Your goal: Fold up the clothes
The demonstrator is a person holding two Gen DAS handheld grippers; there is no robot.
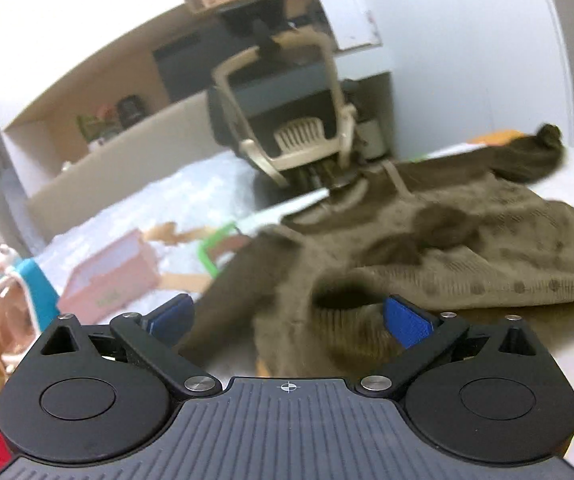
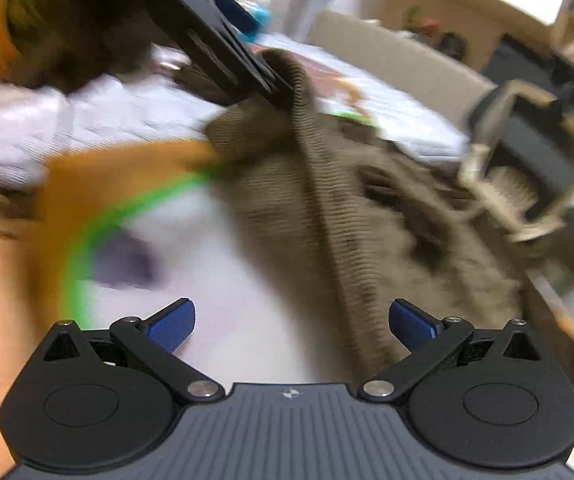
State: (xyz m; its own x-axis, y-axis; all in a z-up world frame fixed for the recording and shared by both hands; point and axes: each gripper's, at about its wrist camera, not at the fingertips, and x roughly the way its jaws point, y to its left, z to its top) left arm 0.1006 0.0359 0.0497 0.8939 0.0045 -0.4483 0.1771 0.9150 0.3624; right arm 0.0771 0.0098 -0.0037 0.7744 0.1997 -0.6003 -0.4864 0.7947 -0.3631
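One sweater (image 1: 427,240), brown and ribbed with dark dots, lies crumpled on the white surface (image 2: 247,280); a sleeve reaches the far edge. My left claw (image 1: 287,320) has its blue pads spread wide, the cuff opening between them, nothing clamped. From the right wrist I see that left claw against a raised fold of hem. My right claw (image 2: 291,320) is also spread wide and empty, the ribbed hem running past its right pad. Beyond: chair (image 1: 287,120), pink box (image 1: 111,276). Both views blurred.
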